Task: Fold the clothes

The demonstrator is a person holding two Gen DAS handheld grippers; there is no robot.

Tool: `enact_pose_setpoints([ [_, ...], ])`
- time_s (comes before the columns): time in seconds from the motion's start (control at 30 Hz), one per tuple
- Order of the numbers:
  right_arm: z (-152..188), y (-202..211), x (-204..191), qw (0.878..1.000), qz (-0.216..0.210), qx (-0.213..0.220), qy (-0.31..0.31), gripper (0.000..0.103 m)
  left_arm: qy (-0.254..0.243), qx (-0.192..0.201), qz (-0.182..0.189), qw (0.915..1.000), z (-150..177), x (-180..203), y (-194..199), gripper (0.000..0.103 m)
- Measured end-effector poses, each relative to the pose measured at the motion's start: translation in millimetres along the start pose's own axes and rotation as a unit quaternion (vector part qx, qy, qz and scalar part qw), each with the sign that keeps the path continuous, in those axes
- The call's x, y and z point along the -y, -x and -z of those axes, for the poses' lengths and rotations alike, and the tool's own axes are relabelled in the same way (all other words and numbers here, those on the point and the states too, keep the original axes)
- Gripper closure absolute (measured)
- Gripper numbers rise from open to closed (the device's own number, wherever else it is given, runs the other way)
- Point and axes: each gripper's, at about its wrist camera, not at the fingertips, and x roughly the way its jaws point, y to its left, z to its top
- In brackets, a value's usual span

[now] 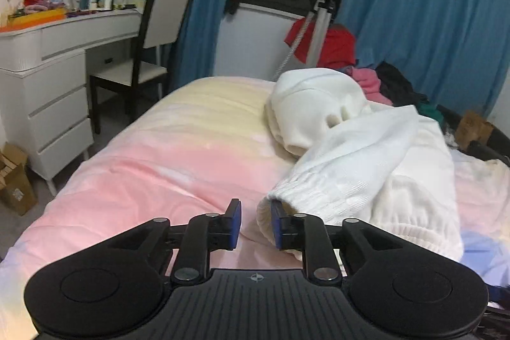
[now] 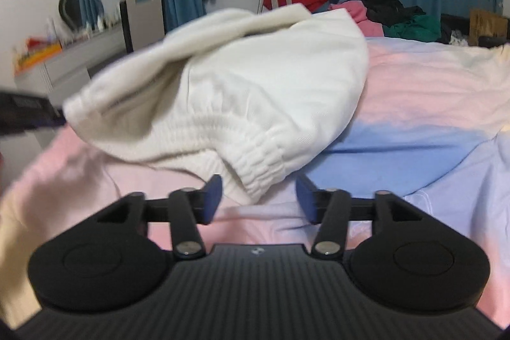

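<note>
A white sweatshirt [image 1: 366, 145] lies bunched on the pink, yellow and blue bedspread [image 1: 178, 155]. My left gripper [image 1: 255, 225] is open, its right pad touching the ribbed cuff [image 1: 306, 193] of a sleeve; the cuff is not between the jaws. In the right wrist view the sweatshirt [image 2: 242, 78] is lifted and blurred, its elastic hem [image 2: 255, 158] hanging just in front of my open right gripper [image 2: 258, 199], near the left pad. The left gripper's fingers [image 2: 28, 113] show at the garment's left edge.
A pile of pink, black, green and red clothes [image 1: 382, 78] sits at the bed's far end beside a tripod [image 1: 318, 21]. A white dresser [image 1: 47, 78] and chair [image 1: 143, 47] stand left of the bed. Blue curtains [image 1: 430, 5] hang behind. Cardboard boxes [image 1: 12, 180] lie on the floor.
</note>
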Motion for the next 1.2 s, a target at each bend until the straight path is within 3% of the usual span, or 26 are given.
enact_pose_setpoints([
  [0.13, 0, -33, -2, 1.0, 0.013, -0.013, -0.007, 0.047, -0.104, -0.002, -0.012, 0.9945, 10, 27, 14, 0.048],
  [0.27, -2, -46, 6, 0.999, 0.035, 0.008, -0.017, 0.049, -0.177, -0.014, 0.024, 0.9837, 32, 59, 25, 0.033],
  [0.37, -5, -41, 11, 0.999, 0.039, 0.024, -0.028, 0.07, -0.207, -0.009, 0.062, 0.9764, 40, 70, 27, 0.017],
  [0.53, -18, -18, 8, 0.996, 0.054, 0.071, -0.014, 0.081, -0.241, 0.002, 0.109, 0.9644, 51, 85, 28, 0.015],
  [0.83, -42, 46, 24, 0.99, 0.044, 0.127, -0.036, 0.083, -0.28, 0.076, 0.076, 0.954, 76, 125, 11, 0.011],
  [0.9, -40, 56, 30, 0.99, 0.044, 0.13, -0.035, 0.083, -0.281, 0.082, 0.081, 0.9528, 81, 132, 8, 0.02],
  [0.93, -39, 58, 31, 0.99, 0.045, 0.128, -0.032, 0.083, -0.267, 0.078, 0.089, 0.9564, 79, 132, 5, 0.024],
  [1.0, -38, 58, 32, 0.991, 0.05, 0.123, -0.026, 0.083, -0.236, 0.07, 0.105, 0.9634, 76, 132, -1, 0.048],
  [1.1, -36, 57, 34, 0.992, 0.057, 0.114, -0.016, 0.083, -0.152, 0.06, 0.108, 0.9807, 60, 112, -6, 0.071],
  [1.2, -34, 49, 33, 0.993, 0.069, 0.098, -0.008, 0.083, -0.051, 0.048, 0.105, 0.992, 41, 79, -11, 0.077],
])
